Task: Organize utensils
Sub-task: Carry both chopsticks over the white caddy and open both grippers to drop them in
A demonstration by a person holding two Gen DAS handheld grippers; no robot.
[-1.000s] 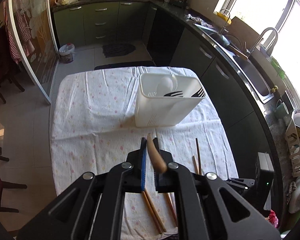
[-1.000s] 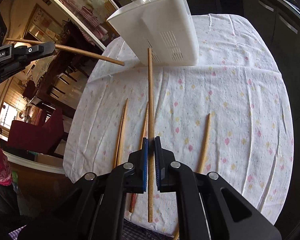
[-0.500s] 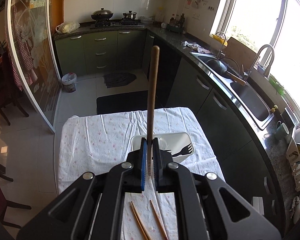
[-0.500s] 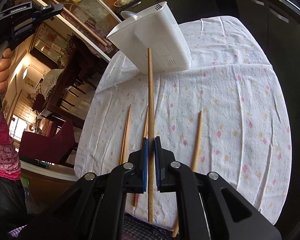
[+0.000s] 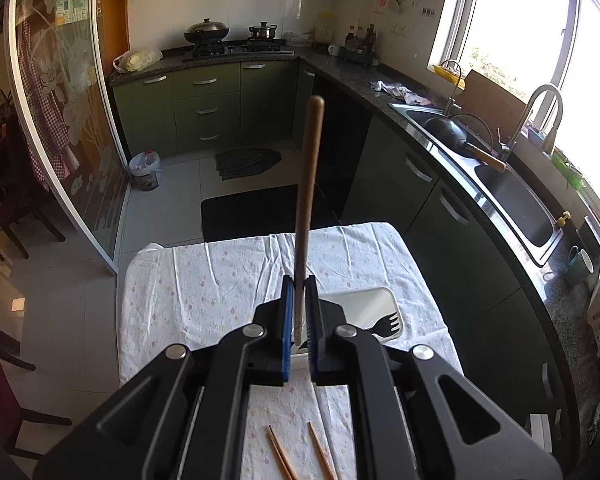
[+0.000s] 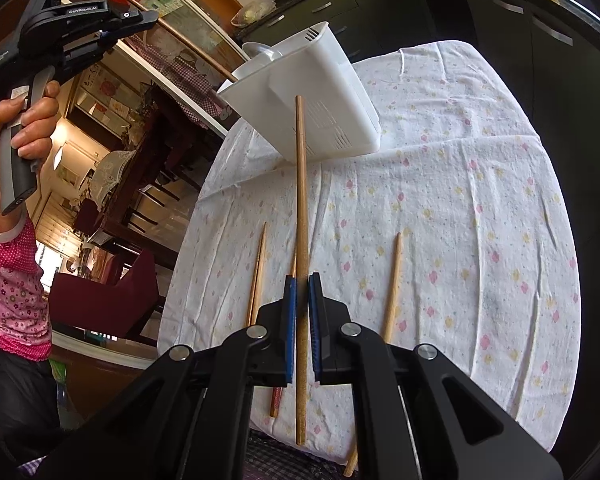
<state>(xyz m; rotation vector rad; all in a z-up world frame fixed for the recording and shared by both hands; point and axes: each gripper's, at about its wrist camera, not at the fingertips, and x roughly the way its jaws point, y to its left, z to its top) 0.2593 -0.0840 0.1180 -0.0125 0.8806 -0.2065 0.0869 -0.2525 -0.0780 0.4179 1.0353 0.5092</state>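
Observation:
My left gripper (image 5: 299, 304) is shut on a wooden chopstick (image 5: 308, 200) and holds it above the white utensil holder (image 5: 374, 300), which has a black fork (image 5: 388, 325) in it. In the right wrist view the left gripper (image 6: 112, 28) is raised at upper left, its chopstick (image 6: 196, 50) slanting down into the holder (image 6: 312, 100). My right gripper (image 6: 300, 308) is shut on another chopstick (image 6: 300, 200), held above the tablecloth.
Several loose chopsticks lie on the flowered tablecloth (image 6: 460, 200): one on the right (image 6: 392, 284), others on the left (image 6: 257, 272); two show in the left wrist view (image 5: 284, 456). Kitchen counter and sink (image 5: 512, 196) run along the right. Dining chairs (image 6: 140, 200) stand beyond the table's left edge.
My left gripper has risen and tilted up with its chopstick, then come over the holder, the chopstick's lower end now dipping into it. My right gripper has stayed shut on its chopstick, shifting slightly.

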